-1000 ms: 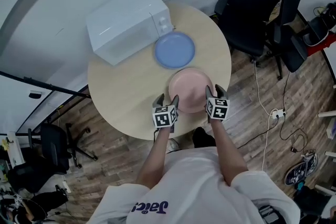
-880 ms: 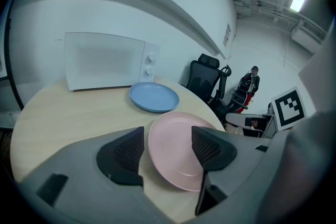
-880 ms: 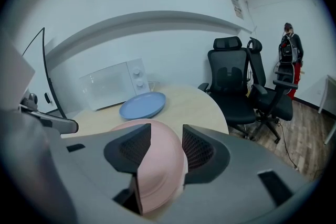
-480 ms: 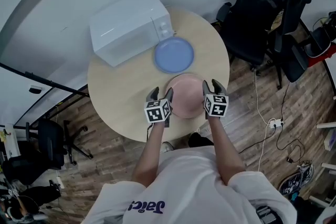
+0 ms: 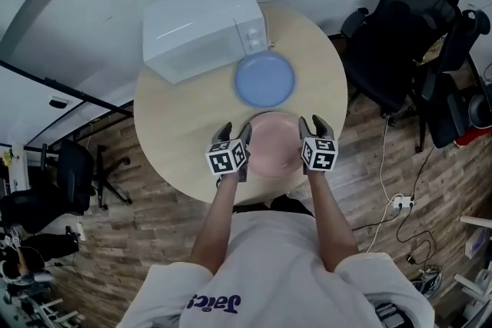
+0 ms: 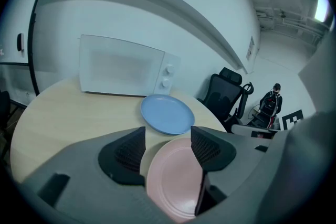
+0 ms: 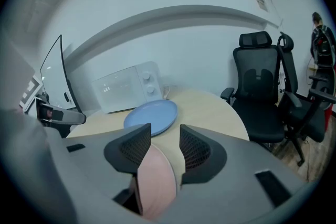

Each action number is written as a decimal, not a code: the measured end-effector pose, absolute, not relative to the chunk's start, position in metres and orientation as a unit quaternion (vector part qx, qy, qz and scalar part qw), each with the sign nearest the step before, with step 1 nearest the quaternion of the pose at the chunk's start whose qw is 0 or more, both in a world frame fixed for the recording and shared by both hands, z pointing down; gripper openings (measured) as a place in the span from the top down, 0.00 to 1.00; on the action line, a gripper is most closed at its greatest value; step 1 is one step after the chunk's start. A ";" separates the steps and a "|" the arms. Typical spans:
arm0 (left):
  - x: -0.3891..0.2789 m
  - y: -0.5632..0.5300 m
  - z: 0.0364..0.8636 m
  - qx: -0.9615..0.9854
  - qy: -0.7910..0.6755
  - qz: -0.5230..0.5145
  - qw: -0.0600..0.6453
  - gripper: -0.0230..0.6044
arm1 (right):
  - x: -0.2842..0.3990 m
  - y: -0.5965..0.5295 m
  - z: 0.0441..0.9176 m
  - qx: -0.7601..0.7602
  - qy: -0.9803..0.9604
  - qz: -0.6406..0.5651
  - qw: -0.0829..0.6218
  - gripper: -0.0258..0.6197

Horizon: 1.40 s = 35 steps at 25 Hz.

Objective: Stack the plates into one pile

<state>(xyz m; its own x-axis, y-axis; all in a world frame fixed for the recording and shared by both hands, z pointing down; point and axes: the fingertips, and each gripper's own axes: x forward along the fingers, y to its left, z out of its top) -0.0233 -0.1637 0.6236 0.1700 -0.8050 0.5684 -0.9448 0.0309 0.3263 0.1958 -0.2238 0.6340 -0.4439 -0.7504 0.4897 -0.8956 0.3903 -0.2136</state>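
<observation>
head view, pink plate (image 5: 274, 144): lying at the near edge of the surface (image 5: 177, 119), in front of the person; can't tell if it's resting or already coming up.
head view, blue plate (image 5: 264, 79): sitting just beyond the pink one toward the far edge, a thin strip of surface between them; microwave (image 5: 201, 27) right beside it at the far-left edge.
head view, tongs: left tongs (image 5: 236, 131) sitting at the pink plate's left rim, right tongs (image 5: 315, 125) at its right rim. Reads as bracketing it for a two-sided pick.
left gripper view, left tongs (image 6: 168, 135): jaws standing apart, clamping nothing; pink plate's rim showing low in the gap, running under the right jaw.
right gripper view, right tongs (image 7: 164, 136): jaws also standing apart, pinching nothing; pink rim showing low in the gap, blue plate straight ahead past the tips, office chair (image 7: 260, 92) off the surface's right edge.
step: judging this as seating on the pink plate; pile not made yet.
risk: uneven bite on the two rims probably tipping the plate.
</observation>
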 end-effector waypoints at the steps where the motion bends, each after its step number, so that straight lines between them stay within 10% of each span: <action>1: -0.024 -0.165 0.626 0.683 -0.639 0.106 0.338 0.52 | 0.195 -0.227 0.636 0.497 -0.821 0.231 0.162 0.68; 35: -0.093 -0.305 0.728 0.633 -0.615 0.078 0.464 0.63 | 0.134 -0.361 0.719 0.477 -0.781 0.339 0.217 0.73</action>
<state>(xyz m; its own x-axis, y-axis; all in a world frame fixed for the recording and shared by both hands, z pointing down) -0.0931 -0.3054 0.7279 0.2318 -0.7063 0.6689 -0.8509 0.1860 0.4913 0.1338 -0.3609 0.7186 -0.4507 -0.5984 0.6624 -0.8926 0.3146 -0.3231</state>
